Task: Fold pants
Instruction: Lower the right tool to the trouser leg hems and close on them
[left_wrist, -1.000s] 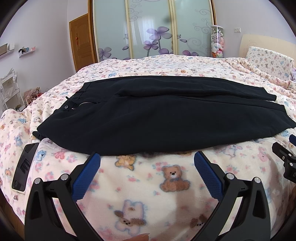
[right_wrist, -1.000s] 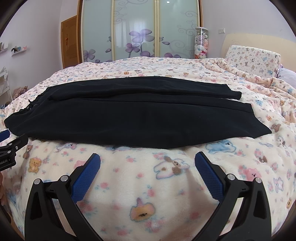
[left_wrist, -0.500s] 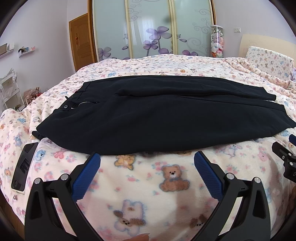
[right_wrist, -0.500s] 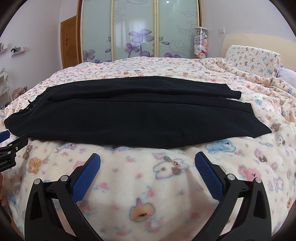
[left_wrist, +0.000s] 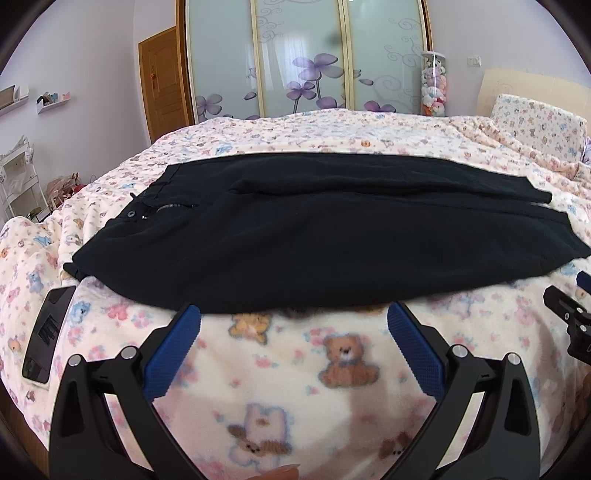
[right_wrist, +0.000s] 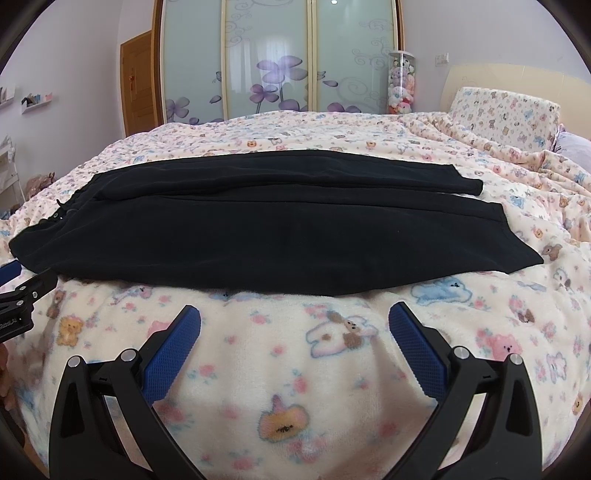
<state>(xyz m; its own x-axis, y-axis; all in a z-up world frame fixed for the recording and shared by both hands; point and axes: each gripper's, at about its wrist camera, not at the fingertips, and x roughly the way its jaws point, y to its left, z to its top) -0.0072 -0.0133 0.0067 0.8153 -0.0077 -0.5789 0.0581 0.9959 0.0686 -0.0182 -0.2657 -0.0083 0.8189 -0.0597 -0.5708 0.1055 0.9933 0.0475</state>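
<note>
While both of my grippers hang over the near side of the bed (left_wrist: 332, 136), the pants (left_wrist: 332, 236) lie flat across it, just past my fingers. The waist end with the button and zip is on the left, and the leg ends are on the right. One leg lies partly over the other, so I think the pants are already folded once along their length.

My left gripper (left_wrist: 293, 325) has its fingers wide apart and holds nothing. Its blue tips sit almost at the near edge of the pants. My right gripper (right_wrist: 294, 325) is wide apart too, and empty, with a strip of teddy bear blanket between it and the cloth.

I think the pants will feel soft and floppy, and not heavy. They will sag if I lift them in only one spot. The cloth is in layers, so I should pinch right through all of them, or the bottom one may stay behind. Good spots look like the near waist corner on the left and the near leg end on the right.

A phone (left_wrist: 46, 332) lies on the blanket at the near left, close to the waist corner.
</note>
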